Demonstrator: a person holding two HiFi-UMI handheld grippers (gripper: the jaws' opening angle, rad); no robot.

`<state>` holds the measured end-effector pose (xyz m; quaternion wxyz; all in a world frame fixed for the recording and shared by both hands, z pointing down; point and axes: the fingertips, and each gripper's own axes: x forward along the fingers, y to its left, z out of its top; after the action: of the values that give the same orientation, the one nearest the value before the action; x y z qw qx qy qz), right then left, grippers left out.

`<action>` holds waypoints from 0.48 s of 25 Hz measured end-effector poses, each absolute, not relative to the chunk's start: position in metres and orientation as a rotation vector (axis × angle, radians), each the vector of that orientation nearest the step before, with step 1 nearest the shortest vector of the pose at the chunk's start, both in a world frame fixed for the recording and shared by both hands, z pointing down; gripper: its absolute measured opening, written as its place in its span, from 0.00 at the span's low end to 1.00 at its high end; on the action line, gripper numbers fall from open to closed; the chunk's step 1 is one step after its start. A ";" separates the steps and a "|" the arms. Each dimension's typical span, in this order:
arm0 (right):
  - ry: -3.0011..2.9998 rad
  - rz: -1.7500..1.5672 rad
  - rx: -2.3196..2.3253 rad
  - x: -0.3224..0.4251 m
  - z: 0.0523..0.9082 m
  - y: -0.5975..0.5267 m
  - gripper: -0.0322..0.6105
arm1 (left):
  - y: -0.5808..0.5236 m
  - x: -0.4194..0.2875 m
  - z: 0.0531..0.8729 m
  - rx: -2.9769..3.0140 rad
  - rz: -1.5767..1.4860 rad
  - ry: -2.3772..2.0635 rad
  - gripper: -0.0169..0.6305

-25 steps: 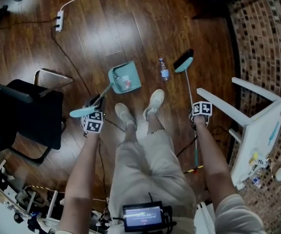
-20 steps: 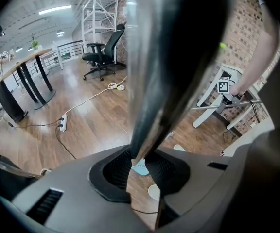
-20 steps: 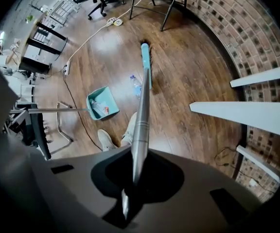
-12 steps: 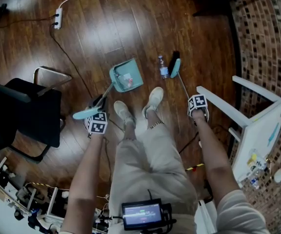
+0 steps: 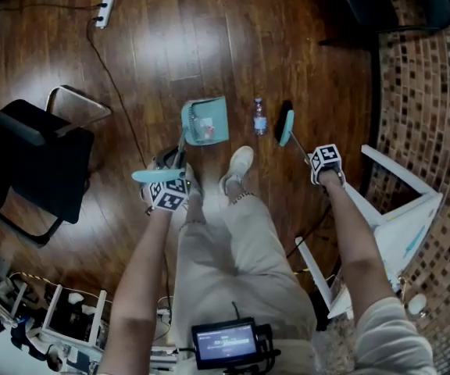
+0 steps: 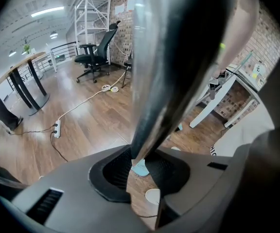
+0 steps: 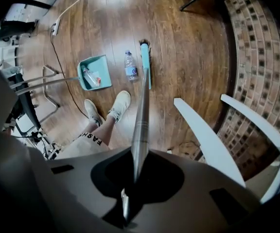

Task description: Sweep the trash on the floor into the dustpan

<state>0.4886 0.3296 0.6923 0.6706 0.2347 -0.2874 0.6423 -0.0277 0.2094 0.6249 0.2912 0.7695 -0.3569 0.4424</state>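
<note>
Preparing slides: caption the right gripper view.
Right hand-held gripper clamps the broom handle; broom head beside a water bottle, teal dustpan nearby.

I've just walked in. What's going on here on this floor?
A person is sweeping up. The left gripper clamps the handle of the teal dustpan, which sits on the floor with some trash inside. The right gripper clamps the broom by its handle, the head beside a plastic bottle not yet in the dustpan.
</note>
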 end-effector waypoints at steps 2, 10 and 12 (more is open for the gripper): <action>-0.630 1.424 0.495 0.480 0.700 0.316 0.12 | 0.208 -0.027 0.626 2.046 1.176 -0.959 0.15; -0.703 1.271 0.358 0.404 0.716 0.311 0.12 | 0.213 -0.026 0.627 2.037 1.176 -0.979 0.15; -0.723 1.226 0.323 0.384 0.720 0.311 0.12 | 0.216 -0.026 0.627 2.032 1.178 -0.977 0.15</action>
<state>0.3836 0.3112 0.7202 0.7453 0.1477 -0.3301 0.5601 -0.0257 0.2156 0.6267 0.2944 0.7635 -0.3669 0.4425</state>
